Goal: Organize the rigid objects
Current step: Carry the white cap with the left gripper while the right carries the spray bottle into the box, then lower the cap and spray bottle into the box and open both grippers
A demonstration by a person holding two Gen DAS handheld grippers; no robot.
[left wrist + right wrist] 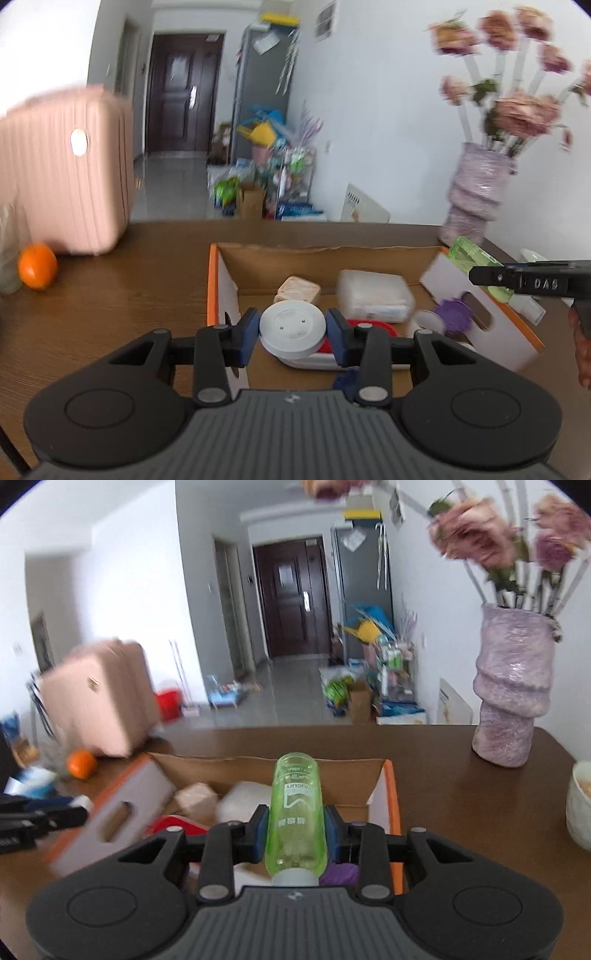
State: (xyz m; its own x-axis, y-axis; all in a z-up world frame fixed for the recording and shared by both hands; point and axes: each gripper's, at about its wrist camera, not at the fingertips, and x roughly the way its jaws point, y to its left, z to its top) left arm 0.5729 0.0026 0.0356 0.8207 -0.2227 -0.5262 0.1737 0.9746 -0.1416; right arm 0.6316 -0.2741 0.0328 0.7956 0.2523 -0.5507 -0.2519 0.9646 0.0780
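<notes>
A dark brown wood-grain tabletop (110, 295) carries an open cardboard box (218, 280) with orange-edged flaps and white outer walls, one wall cut with a slot handle. The left tongs (292, 334) are closed on a round white lid-like disc (291, 328), held between the blue pads over the near part of the box. Under the disc lies a red-and-white flat item (369, 326); deeper in the box sit a beige block (297, 290) and a translucent white container (375, 295), with a purple round piece (452, 314) near the right wall. The right tongs (295, 830) clamp a green transparent bottle (295, 812) that lies along the fingers, its white cap toward the camera and its base pointing over the box; in the left wrist view the bottle hangs above the box's right flap. An orange (37, 265) rests on the tabletop at far left, just in front of a pink ribbed suitcase (66, 177). A lilac textured vase (511, 690) of pink flowers (476, 531) stands at the right rear of the tabletop, and a white bowl (580, 805) sits at the right edge. Beyond the table, a grey tiled floor (288, 690) runs to a dark brown door (291, 598), with a grey cabinet (262, 81) and a heap of colourful clutter (269, 173) along the white right wall.
</notes>
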